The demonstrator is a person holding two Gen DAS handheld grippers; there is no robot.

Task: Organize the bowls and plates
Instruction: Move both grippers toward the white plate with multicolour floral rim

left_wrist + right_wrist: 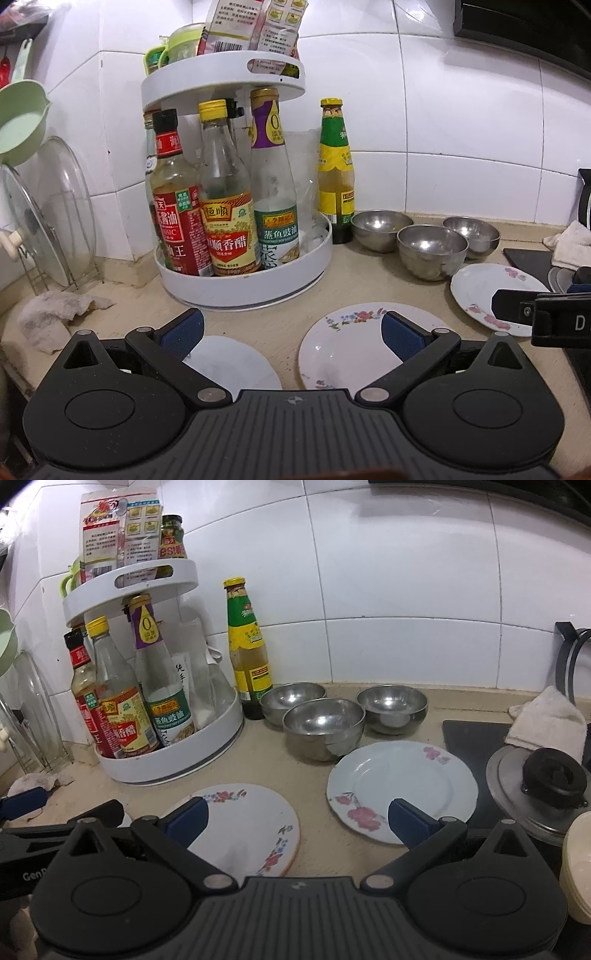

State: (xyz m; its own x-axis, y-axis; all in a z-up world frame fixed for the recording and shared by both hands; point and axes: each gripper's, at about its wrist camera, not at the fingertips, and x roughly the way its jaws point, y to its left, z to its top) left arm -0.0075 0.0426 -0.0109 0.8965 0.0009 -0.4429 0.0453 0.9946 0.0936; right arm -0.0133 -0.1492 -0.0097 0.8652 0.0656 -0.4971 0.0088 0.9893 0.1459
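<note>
Three steel bowls [323, 722] stand upright and empty near the tiled wall: one in front, another [291, 699] behind it to the left, a third [392, 707] apart on the right. Three white floral plates lie flat: one [400, 790] beside the front bowl, one [243, 823] nearer, one [236, 363] farthest left.

Two-tier white sauce rack [236, 280] beside a green-labelled bottle [335, 162], glass lids [55, 218] left, cloth [546, 720] right.
</note>
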